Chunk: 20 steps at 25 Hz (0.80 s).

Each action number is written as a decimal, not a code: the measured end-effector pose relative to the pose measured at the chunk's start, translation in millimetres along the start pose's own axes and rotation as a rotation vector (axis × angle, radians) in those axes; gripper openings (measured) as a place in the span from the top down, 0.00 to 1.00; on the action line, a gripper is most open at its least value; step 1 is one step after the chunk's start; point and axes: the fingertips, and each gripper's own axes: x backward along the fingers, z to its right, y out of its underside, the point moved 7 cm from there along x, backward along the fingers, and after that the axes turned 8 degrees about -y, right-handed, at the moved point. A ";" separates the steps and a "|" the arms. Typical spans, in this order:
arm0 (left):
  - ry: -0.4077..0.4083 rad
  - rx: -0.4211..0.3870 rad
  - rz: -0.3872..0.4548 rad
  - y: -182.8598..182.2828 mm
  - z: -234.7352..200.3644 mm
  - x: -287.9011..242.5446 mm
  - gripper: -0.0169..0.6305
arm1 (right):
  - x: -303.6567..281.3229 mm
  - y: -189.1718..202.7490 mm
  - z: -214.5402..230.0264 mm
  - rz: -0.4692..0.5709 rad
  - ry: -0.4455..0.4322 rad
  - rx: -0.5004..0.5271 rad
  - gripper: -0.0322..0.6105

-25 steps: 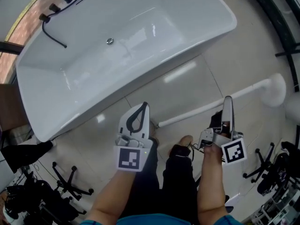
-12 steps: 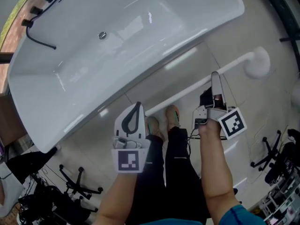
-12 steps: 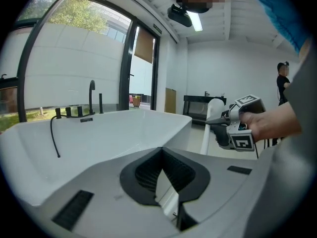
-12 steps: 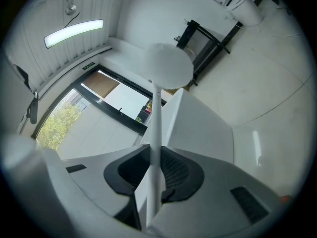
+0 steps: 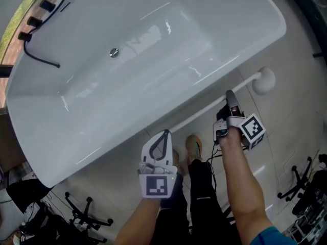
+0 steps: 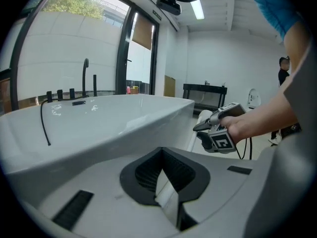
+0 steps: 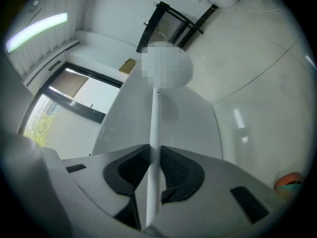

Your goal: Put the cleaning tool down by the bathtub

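A white long-handled cleaning tool (image 5: 204,114) hangs low along the outer side of the white bathtub (image 5: 153,45). Its round head (image 5: 263,80) is near the tub's right end. My right gripper (image 5: 229,96) is shut on the handle, which runs straight out between the jaws in the right gripper view (image 7: 154,118). My left gripper (image 5: 163,137) is held in front of the person, near the tub's front side, with its jaws together and nothing in them. The left gripper view shows the tub wall (image 6: 99,128) and the right gripper (image 6: 208,127) beyond it.
A black tap and hose (image 5: 38,55) stand at the tub's far left, with a drain (image 5: 114,51) in its floor. The person's feet (image 5: 193,144) are on the tiled floor beside the tub. Chair bases (image 5: 87,213) (image 5: 301,188) stand behind. A black table (image 6: 205,90) stands far off.
The right gripper has carried the tool closer to the bathtub, and its pole now runs right along the tub's side. The left gripper has stayed shut and shifted slightly right.
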 end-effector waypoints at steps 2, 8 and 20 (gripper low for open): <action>0.006 -0.005 -0.043 19.0 0.2 -18.8 0.98 | -18.9 5.0 19.5 -0.019 0.027 0.000 0.81; 0.056 -0.019 -0.120 75.6 8.4 -62.2 0.98 | -51.8 21.7 83.2 -0.028 0.099 -0.023 0.81; 0.112 -0.083 -0.149 189.2 17.2 -149.4 0.98 | -129.0 57.1 222.8 -0.061 0.177 -0.106 0.81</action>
